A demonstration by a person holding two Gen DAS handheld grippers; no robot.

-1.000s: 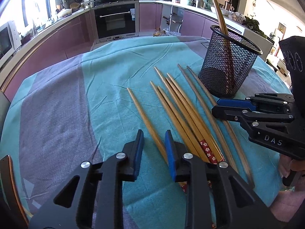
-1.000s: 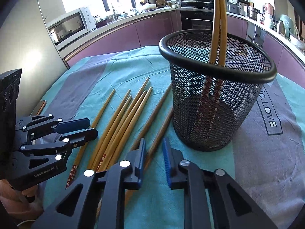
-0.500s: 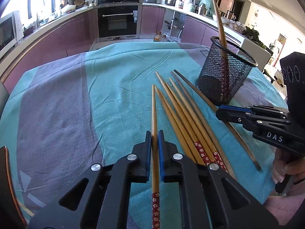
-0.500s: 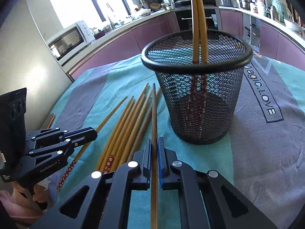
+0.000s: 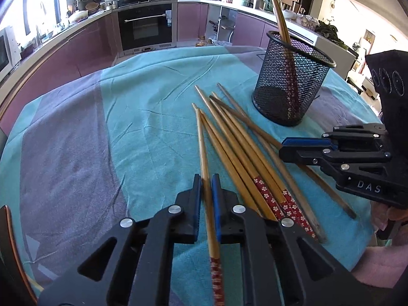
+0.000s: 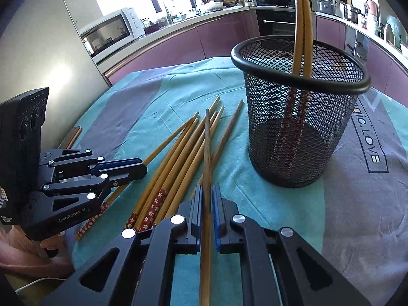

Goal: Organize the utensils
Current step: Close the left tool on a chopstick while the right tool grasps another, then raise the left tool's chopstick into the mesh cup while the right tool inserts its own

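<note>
Teal tablecloth — left gripper clamped on chopstick; right gripper clamped on darker chopstick.

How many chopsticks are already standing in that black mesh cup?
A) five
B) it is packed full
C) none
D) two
D: two chopsticks lean together inside the black mesh cup, their red patterned ends down at the bottom, and the rest of the cup looks empty through the mesh.
</note>
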